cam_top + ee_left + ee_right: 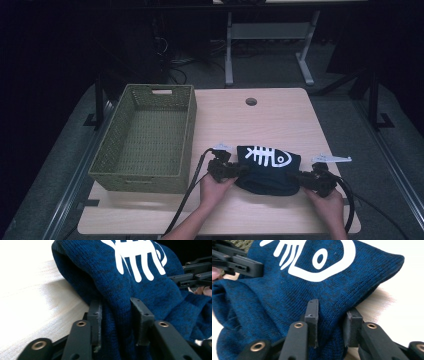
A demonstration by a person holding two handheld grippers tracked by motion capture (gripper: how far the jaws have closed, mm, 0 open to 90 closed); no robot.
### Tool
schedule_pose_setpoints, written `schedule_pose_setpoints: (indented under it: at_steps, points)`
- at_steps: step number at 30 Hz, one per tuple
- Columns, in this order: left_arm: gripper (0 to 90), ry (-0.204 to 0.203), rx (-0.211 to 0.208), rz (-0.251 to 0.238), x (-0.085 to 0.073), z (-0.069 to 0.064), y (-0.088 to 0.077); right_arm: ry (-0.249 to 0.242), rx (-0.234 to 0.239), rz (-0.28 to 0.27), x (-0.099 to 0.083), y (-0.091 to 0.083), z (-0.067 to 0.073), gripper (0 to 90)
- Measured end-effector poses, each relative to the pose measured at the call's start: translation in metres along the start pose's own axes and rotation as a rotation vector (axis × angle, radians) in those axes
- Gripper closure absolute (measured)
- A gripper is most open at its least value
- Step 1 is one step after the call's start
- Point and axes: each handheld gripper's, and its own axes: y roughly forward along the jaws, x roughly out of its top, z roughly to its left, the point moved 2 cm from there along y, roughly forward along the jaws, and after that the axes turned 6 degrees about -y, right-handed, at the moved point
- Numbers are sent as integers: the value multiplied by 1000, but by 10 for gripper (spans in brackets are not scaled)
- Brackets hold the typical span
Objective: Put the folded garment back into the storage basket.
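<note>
Right now both grippers are clamped on a dark blue knitted beanie (267, 170) that lies on the pale wooden tabletop (235, 125), at about five o'clock from the woven green basket (145, 137) and near the front edge. From above, the left gripper (239, 170) holds the beanie's nine o'clock side and the right gripper (298, 178) its three o'clock side, each with a hand behind it and a black cable trailing back toward the person. The high view alone takes in the basket, the round hole (251, 101) at the tabletop's twelve o'clock end, and the dark floor with table legs beyond. The left gripper view brings the grip close: its two black fingers (142, 315) pinch a bunched fold of knit between them, and the right gripper shows at two o'clock. The right gripper view shows its own fingers (312, 315) squeezing a fold the same way, with the left gripper at ten o'clock. The beanie is a flecked, ribbed knit with a white fish-skeleton print on top; close up, the bones and the round-eyed head read plainly.
</note>
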Motion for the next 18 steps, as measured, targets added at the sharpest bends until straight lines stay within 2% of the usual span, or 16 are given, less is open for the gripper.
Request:
schedule_pose_setpoints:
  at_steps: [11, 18]
  points:
    - [695, 20, -20, -8, 4, -10, -17, -10, 27, -33, 9, -14, 15, 717]
    - [695, 36, -43, -49, 10, -22, -35, -17, 40, -69, 20, -29, 24, 717]
